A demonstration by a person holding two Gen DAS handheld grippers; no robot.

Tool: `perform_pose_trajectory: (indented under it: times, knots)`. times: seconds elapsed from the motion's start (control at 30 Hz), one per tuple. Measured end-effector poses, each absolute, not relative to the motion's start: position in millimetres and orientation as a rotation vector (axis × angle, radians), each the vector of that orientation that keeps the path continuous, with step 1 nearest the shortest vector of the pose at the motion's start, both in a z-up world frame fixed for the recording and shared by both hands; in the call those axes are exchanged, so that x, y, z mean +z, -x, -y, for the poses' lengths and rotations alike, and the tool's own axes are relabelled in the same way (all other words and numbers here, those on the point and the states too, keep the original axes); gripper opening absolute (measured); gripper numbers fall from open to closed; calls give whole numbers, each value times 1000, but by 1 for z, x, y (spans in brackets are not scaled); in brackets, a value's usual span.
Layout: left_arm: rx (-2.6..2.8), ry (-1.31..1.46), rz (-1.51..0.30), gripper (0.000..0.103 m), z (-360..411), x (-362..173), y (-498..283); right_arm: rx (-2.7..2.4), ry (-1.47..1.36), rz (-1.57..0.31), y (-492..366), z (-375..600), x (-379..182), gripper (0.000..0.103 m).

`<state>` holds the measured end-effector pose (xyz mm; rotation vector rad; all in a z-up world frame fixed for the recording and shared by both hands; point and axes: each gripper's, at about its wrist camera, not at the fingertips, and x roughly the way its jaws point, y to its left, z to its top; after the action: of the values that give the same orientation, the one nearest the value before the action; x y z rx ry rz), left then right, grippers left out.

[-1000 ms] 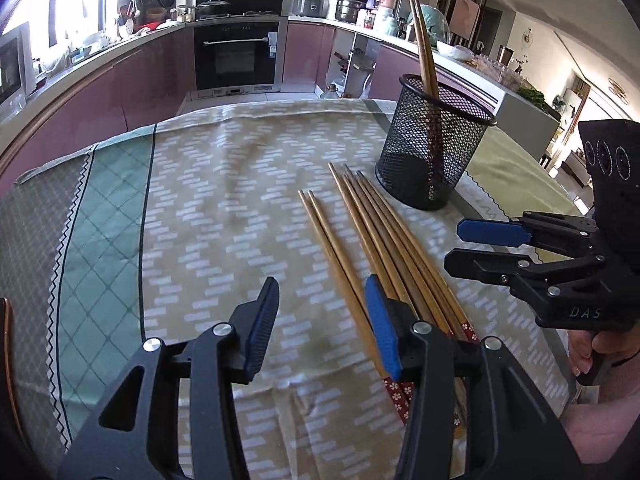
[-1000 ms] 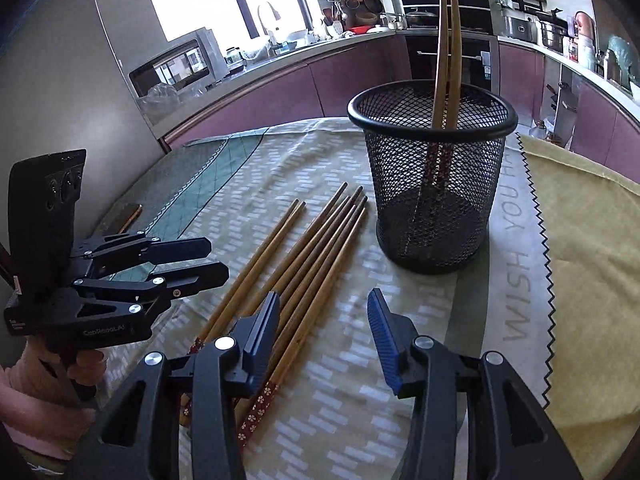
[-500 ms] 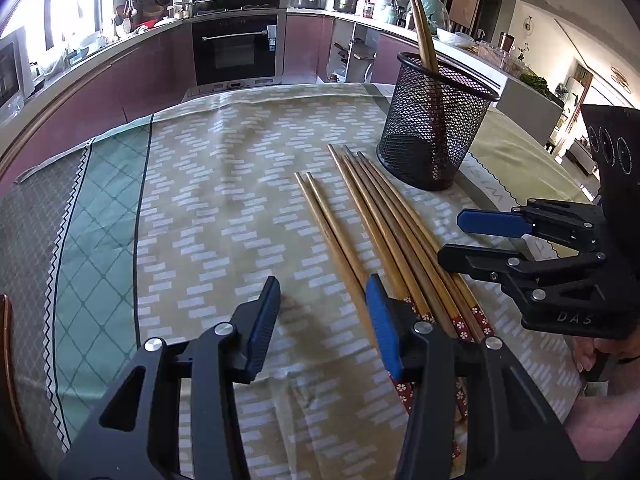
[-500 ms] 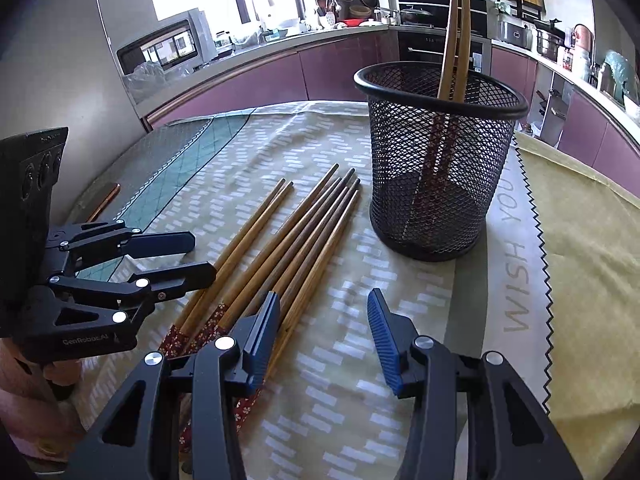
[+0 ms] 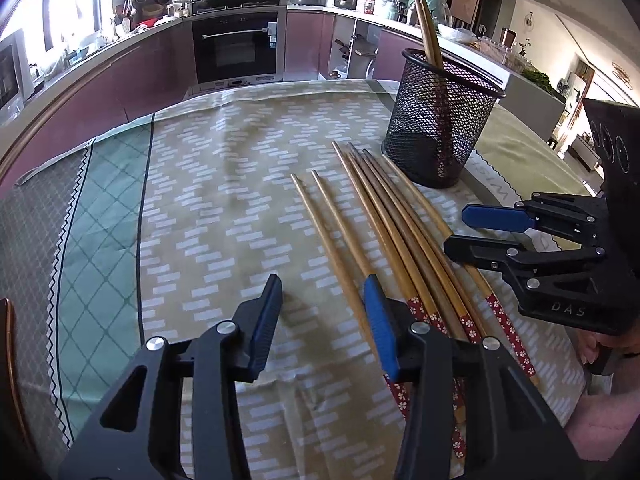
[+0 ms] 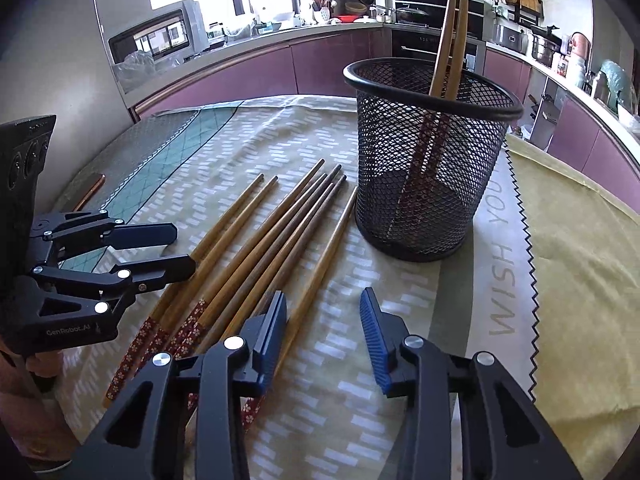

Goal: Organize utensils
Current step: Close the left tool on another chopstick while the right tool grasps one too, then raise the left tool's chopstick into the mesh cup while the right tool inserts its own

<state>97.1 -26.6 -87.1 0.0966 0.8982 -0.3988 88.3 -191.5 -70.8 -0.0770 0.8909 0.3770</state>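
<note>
Since a second ago your left claw view sits slightly farther back from the cup, and your right claw's jaws have narrowed.

Left view: your left claw (image 5: 322, 322) stands part open, holding nothing; its right pad lies over the nearest chopsticks (image 5: 384, 220), not gripping. Those sticks lie loose on the cloth (image 5: 192, 208), just beside the cup (image 5: 440, 120), which already holds two sticks (image 5: 426, 28). Your right claw (image 5: 480, 232) hangs over the bundle's right edge.
Risk: the sticks touch each other, so closing here could pinch several or roll neighbours apart.

Right view: your right claw (image 6: 323, 330) is closing with nothing between the pads; the outermost stick (image 6: 320, 272) runs under the left finger. Your left claw (image 6: 172, 252) hovers over the bundle's far side.
Risk: both claws crowd one bundle and may collide. The light mesh cup (image 6: 432, 160) could tip if a stick strikes its rim; the two standing sticks partly block the mouth.
</note>
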Motion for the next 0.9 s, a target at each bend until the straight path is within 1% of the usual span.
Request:
perform_pose_trajectory:
  times: [0.1, 0.17, 0.23, 0.27, 0.33, 0.4, 0.67, 0.9]
  knots:
    - [-390, -95, -900, 40, 29, -87, -103, 365, 91, -889, -92, 188, -71, 34]
    - [-380, -96, -899, 39, 31, -87, -106, 362, 90, -887, -95, 186, -71, 31]
    - [-371, -97, -897, 35, 32, -88, -108, 360, 77, -889, -97, 187, -71, 25]
    - [-366, -96, -897, 32, 32, -88, -109, 361, 69, -890, -98, 187, -71, 22]
    - [-363, -84, -899, 26, 31, -88, -110, 366, 44, -893, -99, 189, -71, 13]
    - [-360, -63, -902, 15, 29, -89, -112, 370, 20, -896, -99, 192, -71, 10]
    - [-346, -3, -899, 8, 22, -87, -112, 388, -46, -894, -97, 202, -70, 6]
    - [-399, -3, -871, 8, 24, -78, -98, 455, -60, -863, -88, 203, -59, 6]
